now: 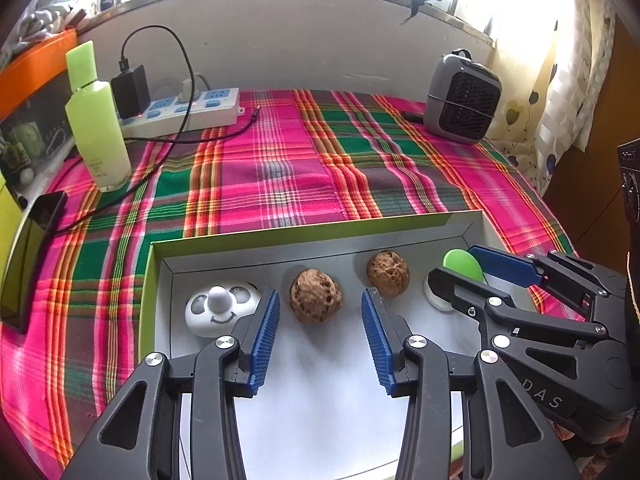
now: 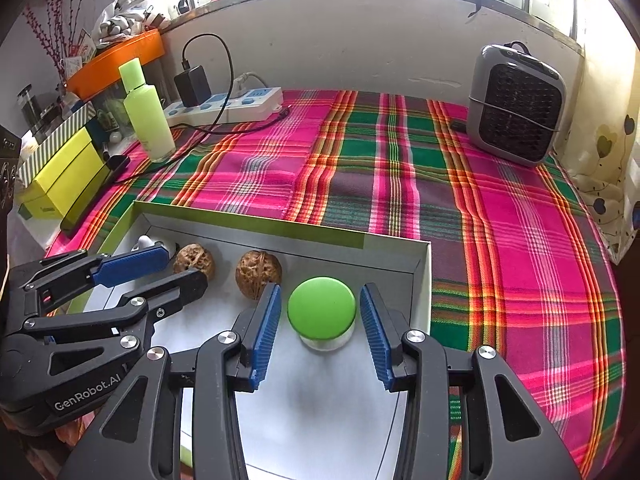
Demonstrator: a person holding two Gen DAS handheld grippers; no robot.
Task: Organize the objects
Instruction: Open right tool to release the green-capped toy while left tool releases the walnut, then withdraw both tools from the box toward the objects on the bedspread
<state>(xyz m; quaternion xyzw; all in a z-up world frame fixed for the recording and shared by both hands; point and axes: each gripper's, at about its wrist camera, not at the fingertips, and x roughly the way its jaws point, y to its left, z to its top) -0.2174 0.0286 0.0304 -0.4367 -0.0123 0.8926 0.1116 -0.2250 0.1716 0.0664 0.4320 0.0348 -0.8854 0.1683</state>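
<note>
1. Left gripper [image 1: 320,312] stands with its blue pads parted and nothing pressed between them; the nearer walnut [image 1: 315,295] sits in the gap just beyond the fingertips, clear of both pads.
2. Right gripper [image 2: 320,312] is likewise parted, its pads standing off either side of the green-lidded jar [image 2: 322,314] with daylight showing on both sides, so it holds nothing.
3. All four task things lie in a row along the far wall of the shallow box [image 1: 312,227]: panda figure [image 1: 218,307] at the left end, then the nearer walnut, the second walnut [image 1: 388,272], and the jar at the right end.
4. The relation that matters: each claw points down and forward, dead in line with its own thing, walnut for the left hand, jar for the right. Neither thing has a long axis to speak of; both are round, so no wrist roll seems needed.
5. The second walnut lies between the two claws, just beside the right gripper's left finger, a shade nearer that hand.
6. Judged from the row already formed, both things look set down and released; backing straight out would avoid nudging the neighbours.
</note>
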